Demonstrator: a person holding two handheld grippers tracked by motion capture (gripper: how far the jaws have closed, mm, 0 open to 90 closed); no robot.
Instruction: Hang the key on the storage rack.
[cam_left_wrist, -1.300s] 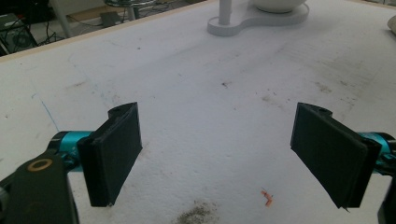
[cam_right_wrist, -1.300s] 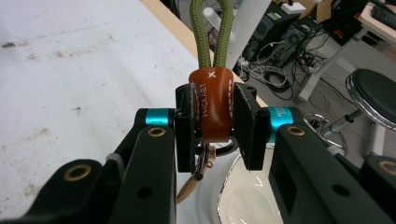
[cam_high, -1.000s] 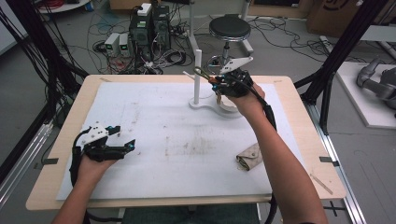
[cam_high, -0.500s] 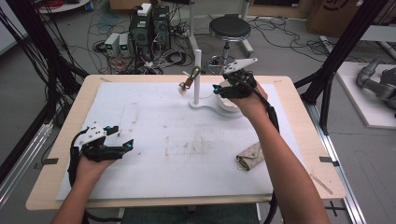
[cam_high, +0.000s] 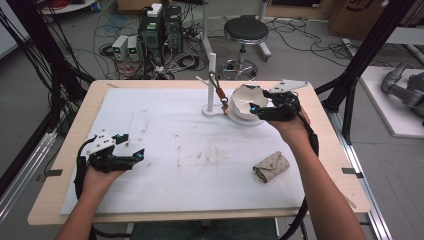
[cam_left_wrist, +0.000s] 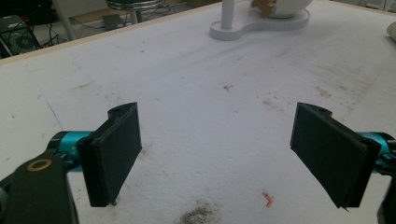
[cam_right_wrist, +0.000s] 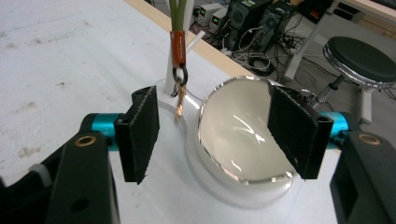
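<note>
In the high view the right gripper (cam_high: 260, 107) sits in the upper middle of the frame, just right of a white stand (cam_high: 212, 75) from whose peg a keychain (cam_high: 220, 92) hangs on an olive loop. The right gripper view shows the jaws spread wide with nothing between them: the keychain (cam_right_wrist: 179, 74) is in the upper middle of that frame, above and behind the left jaw, apart from both pads. Right of it, between and beyond the jaws, is a white bowl (cam_right_wrist: 240, 135) on the stand's base, its rim broken or cut away on one side, though the view is too close to say which.

The keychain looks light and limp. The olive loop, brown sleeve, dark ring and small gold clasp will likely swing freely at a touch, and the metal parts are small and smooth enough to slip off the pads. The brown sleeve seems the best hold: thickest, least shiny, and close enough to the loop to steer it off the peg. Pinching the clasp would probably leave the rest dangling and twisting. The bowl is glossy, hard and probably brittle, so a swinging jaw should stay off its rim.

The left gripper (cam_high: 122, 155) rests at the lower left of the high view, well away from the stand; its own view shows its jaws wide apart over the bare white mat (cam_left_wrist: 196, 93).
</note>
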